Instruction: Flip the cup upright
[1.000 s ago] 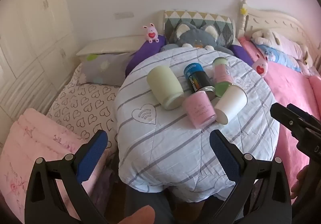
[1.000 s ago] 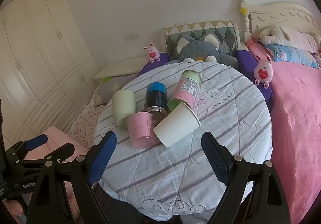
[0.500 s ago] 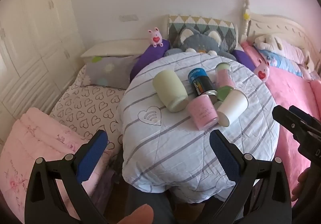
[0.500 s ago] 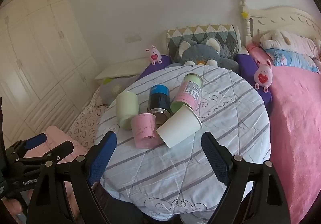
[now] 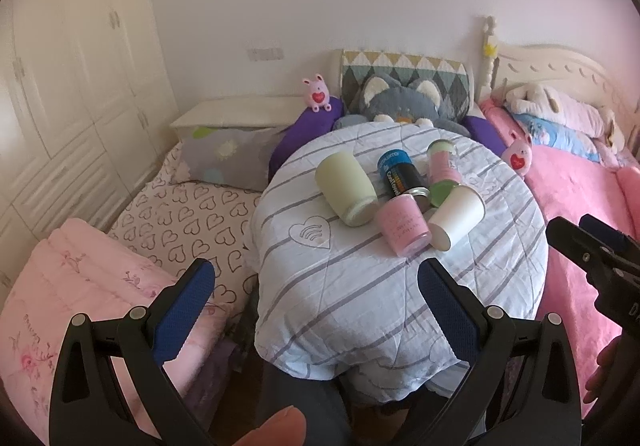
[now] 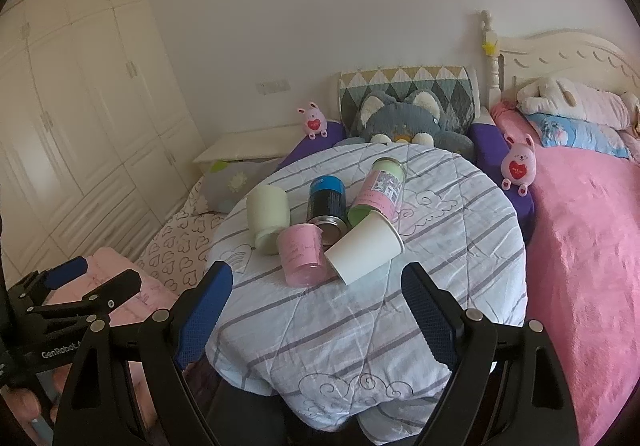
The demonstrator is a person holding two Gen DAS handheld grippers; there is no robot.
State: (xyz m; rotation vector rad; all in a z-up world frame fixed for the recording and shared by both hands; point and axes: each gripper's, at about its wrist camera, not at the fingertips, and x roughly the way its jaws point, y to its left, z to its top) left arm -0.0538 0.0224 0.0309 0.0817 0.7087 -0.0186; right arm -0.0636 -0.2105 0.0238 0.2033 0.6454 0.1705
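Note:
Several cups and cans lie on their sides in a cluster on a round table covered with a striped quilt [image 5: 360, 286] [image 6: 360, 326]. They are a pale green cup [image 5: 346, 188] [image 6: 267, 216], a pink cup [image 5: 402, 224] [image 6: 300, 256], a white paper cup [image 5: 456, 216] [image 6: 364, 252], a blue-topped dark can [image 5: 400, 174] [image 6: 327, 204] and a pink-and-green can [image 5: 442, 170] [image 6: 380, 190]. My left gripper [image 5: 316, 286] is open and empty, back from the table's near edge. My right gripper [image 6: 316, 286] is open and empty, also short of the cups.
Beds surround the table: a heart-print sheet [image 5: 188, 218] and pink folded quilt [image 5: 72, 286] at left, a pink blanket [image 6: 580, 246] at right. A grey cat plush [image 6: 400, 122] and pink bunny toys [image 6: 518, 166] sit behind. White wardrobes [image 6: 80, 126] stand left.
Both grippers have pulled back and risen a little, so the table and cups look smaller and farther. The cups have not moved. Both grippers stay open.

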